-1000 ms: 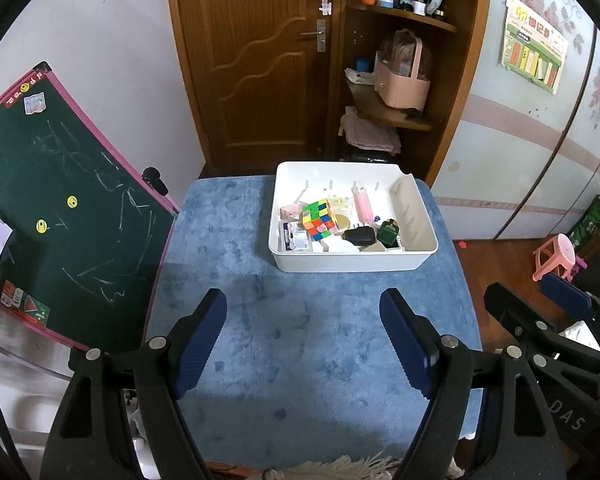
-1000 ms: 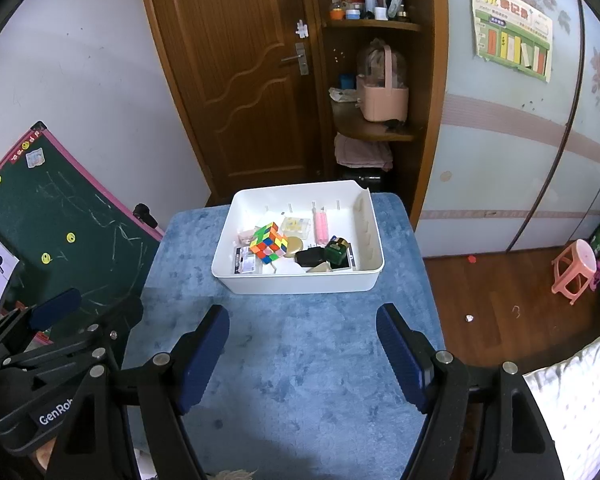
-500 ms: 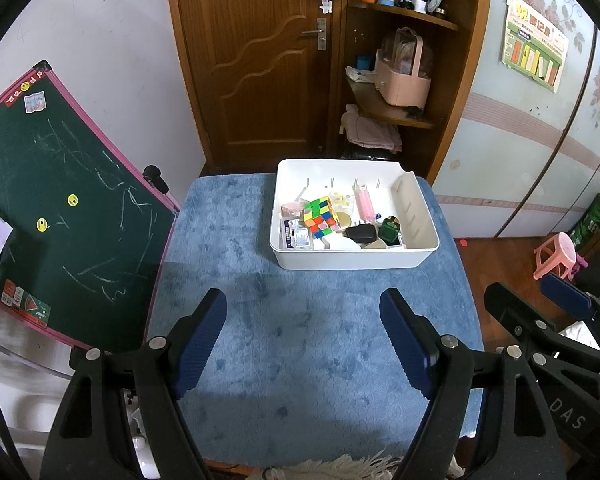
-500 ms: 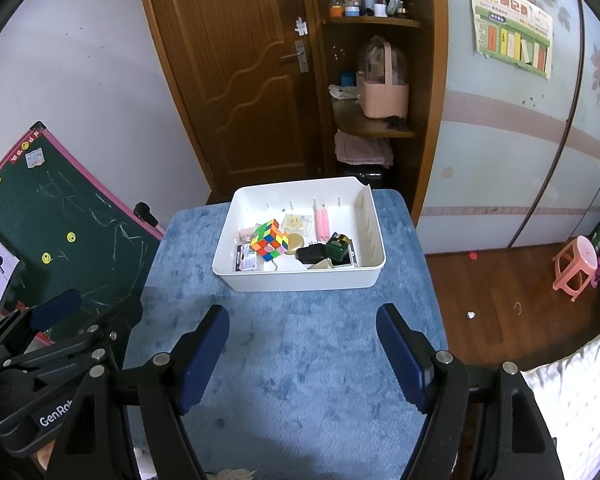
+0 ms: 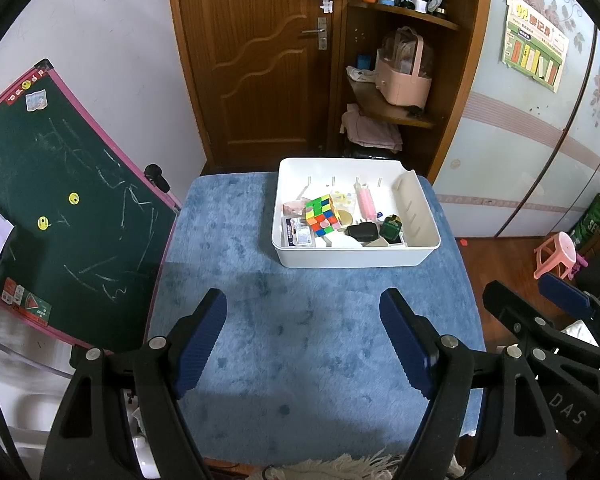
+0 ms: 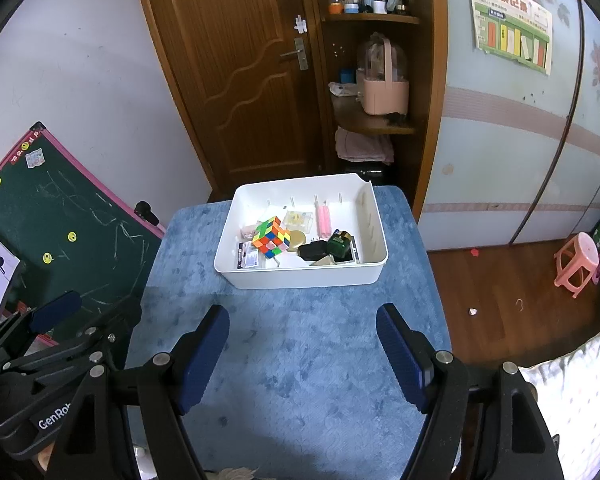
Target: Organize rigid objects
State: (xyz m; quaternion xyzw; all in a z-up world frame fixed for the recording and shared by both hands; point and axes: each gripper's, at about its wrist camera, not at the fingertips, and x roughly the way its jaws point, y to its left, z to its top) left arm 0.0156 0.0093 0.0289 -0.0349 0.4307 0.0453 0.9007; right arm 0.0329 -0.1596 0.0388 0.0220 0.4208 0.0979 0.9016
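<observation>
Clearly, the rigid things all lie in the white bin [image 5: 356, 258] at the desk's [image 5: 300, 320] far edge, toward its right corner: a Rubik's cube [image 5: 321, 215], a pink tube [image 5: 366, 204], a green box [image 5: 391, 228], a black case [image 5: 363, 231] and a carded packet [image 5: 300, 232]. We hold both tools, left tool [image 5: 303, 344] and right tool [image 6: 302, 354], spread wide and carrying nothing over the near edge. This fits either a finished gathering or a sort within the bin to come; we cannot tell which.

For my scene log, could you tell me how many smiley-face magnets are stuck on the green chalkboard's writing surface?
2. Both are on the green chalkboard left of the table: the upper magnet and the lower magnet, close together. Similar yellow faces sit along its pink frame, too small to count.
</observation>
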